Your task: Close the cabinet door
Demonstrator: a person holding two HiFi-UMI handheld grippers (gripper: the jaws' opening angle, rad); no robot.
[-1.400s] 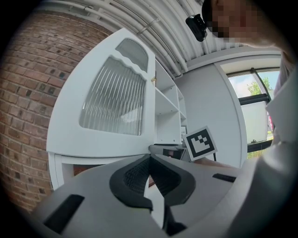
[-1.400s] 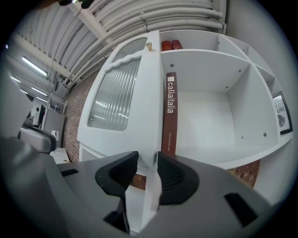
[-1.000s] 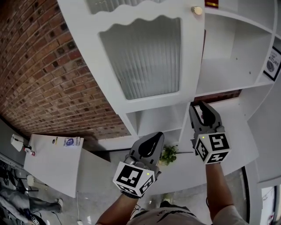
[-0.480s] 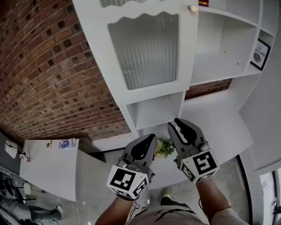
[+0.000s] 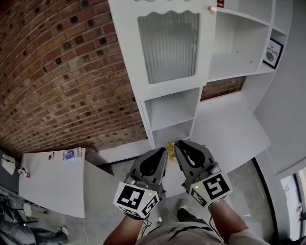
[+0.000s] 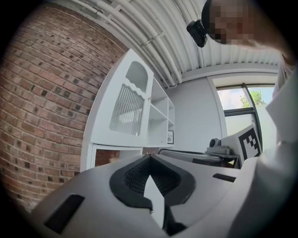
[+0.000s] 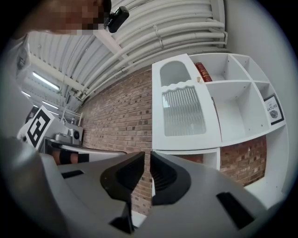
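The white cabinet door (image 5: 169, 48) has a ribbed glass pane and a small round knob (image 5: 213, 8). It lies flat against the cabinet's left compartment and shows too in the left gripper view (image 6: 126, 109) and the right gripper view (image 7: 184, 111). Both grippers are low in the head view, well short of the cabinet and touching nothing. My left gripper (image 5: 161, 152) (image 6: 149, 156) has its tips together. My right gripper (image 5: 179, 143) (image 7: 147, 155) is closing, with a narrow gap left and nothing between its jaws.
A brick wall (image 5: 62, 72) runs left of the cabinet. Open shelves (image 5: 236, 43) on the right hold a framed picture (image 5: 273, 52) and a red book (image 7: 203, 72). A white counter (image 5: 229, 129) spans below, with a small plant (image 5: 169, 145) behind the grippers. A white table (image 5: 52, 179) stands at lower left.
Both grippers have drawn back from the cabinet and come together low in the view. The right jaws have narrowed from wide open to a slit.
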